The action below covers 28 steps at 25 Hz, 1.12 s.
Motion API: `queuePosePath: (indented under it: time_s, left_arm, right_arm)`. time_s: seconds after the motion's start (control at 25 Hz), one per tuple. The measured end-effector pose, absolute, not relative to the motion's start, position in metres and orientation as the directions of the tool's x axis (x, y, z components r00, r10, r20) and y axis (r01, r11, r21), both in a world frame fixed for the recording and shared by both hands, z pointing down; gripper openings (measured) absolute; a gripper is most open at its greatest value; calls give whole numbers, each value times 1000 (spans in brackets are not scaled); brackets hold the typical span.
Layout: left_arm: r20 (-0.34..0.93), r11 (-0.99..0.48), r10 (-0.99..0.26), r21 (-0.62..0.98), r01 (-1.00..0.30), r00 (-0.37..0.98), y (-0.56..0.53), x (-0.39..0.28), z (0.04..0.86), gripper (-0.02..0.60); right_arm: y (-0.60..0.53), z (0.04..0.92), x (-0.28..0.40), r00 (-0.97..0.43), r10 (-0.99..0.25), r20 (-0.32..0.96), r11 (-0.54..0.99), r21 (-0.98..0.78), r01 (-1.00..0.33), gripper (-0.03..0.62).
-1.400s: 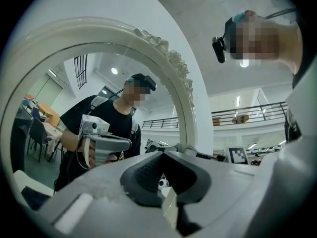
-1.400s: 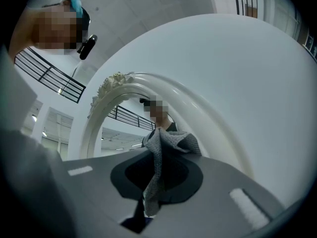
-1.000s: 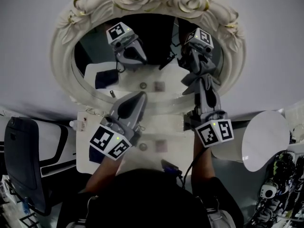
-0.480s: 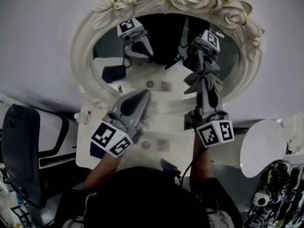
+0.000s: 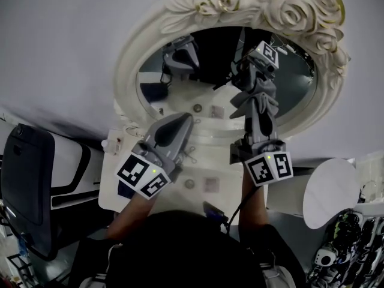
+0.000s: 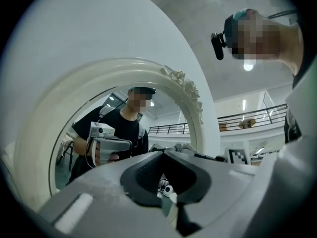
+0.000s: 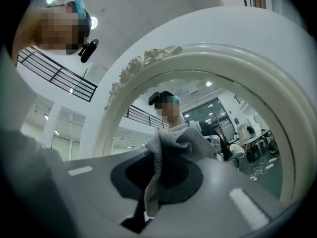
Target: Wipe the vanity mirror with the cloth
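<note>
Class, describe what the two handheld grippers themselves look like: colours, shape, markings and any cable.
Both the left gripper and right gripper have grey, tapering plastic bodies with dark inner pads. Each carries a white cube printed with black square markers and a small green light. A black cable trails from the right one.

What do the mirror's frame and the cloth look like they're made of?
Cream oval mirror frame: probably moulded resin or plaster, with a glossy painted finish and gilt touches; the crisp relief roses suggest casting. Grey cloth: soft woven or knitted textile, possibly microfibre; a fine grid texture shows and it drapes in folds.
</note>
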<state>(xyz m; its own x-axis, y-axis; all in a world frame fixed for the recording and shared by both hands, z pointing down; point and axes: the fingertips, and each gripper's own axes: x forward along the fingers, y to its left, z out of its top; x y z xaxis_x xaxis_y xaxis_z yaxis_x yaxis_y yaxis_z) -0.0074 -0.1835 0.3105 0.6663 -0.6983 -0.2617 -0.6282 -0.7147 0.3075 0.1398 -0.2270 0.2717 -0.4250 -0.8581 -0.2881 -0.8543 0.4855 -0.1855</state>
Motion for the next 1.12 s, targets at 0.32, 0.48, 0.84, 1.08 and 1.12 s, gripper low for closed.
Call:
queuePosePath:
  time_s: [0.32,0.48,0.84,1.08,1.12]
  left_arm:
    - [-267,-702,-711,314,-639,650,-180,-29,308,2]
    - [-270,-695,-719,316,-646,640,-179,-42,306,2]
    - [-271,-672,-740,323,-666,616,-178,-102,314,2]
    - [-273,-651,-759,326,-685,591,-173,-137,316,2]
    - [-273,-646,-763,327,-690,585,-172,-143,317,2]
  right_arm:
    - [-226,266,108,-462,-837,-292,522,-173,-835,17]
    - [-226,263,89,-481,-825,-297,542,-171,-823,17]
    - [-233,270,2,-557,-779,-290,612,-155,-775,17]
    - [-236,275,-41,-592,-755,-284,645,-155,-748,17]
    - [-236,275,-49,-599,-750,-283,651,-154,-743,17]
